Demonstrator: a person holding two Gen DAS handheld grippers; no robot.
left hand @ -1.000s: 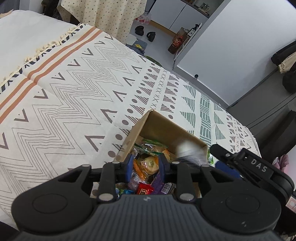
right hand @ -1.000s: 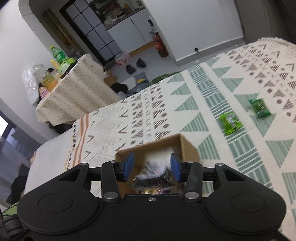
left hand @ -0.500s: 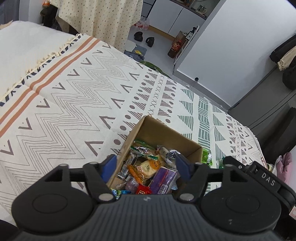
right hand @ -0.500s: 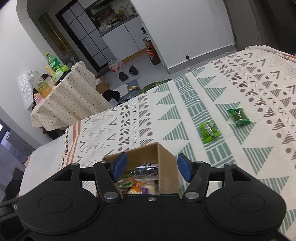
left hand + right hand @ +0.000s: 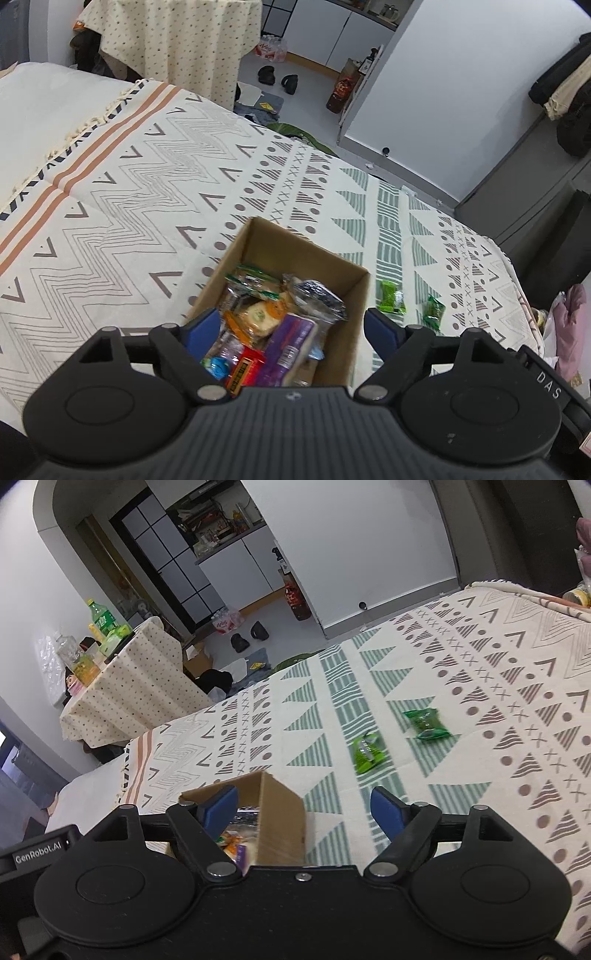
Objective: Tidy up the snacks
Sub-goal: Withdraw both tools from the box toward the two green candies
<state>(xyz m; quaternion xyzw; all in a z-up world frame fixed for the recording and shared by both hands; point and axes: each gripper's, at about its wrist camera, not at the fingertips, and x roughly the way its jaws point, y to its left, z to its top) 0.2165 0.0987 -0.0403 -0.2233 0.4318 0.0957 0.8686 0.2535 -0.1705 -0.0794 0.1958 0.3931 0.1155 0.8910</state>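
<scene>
**Cardboard box, part-filled; two green packets outstanding**

Cardboard box standing open on the patterned bedspread, holding a heap of mixed wrapped snacks. Left gripper poised over the box, jaws wide apart, nothing between them. Right gripper likewise spread and empty, straddling the box's right-hand corner.

Loose items: light green packet and dark green packet, both flat on the bedspread, clear of the box on its right. Both lie ahead and to the right of the right jaws; the light one is closer, long axis running roughly away from the camera (slightly blurred). Judged: right gripper is the nearer hand for the next pick.
</scene>
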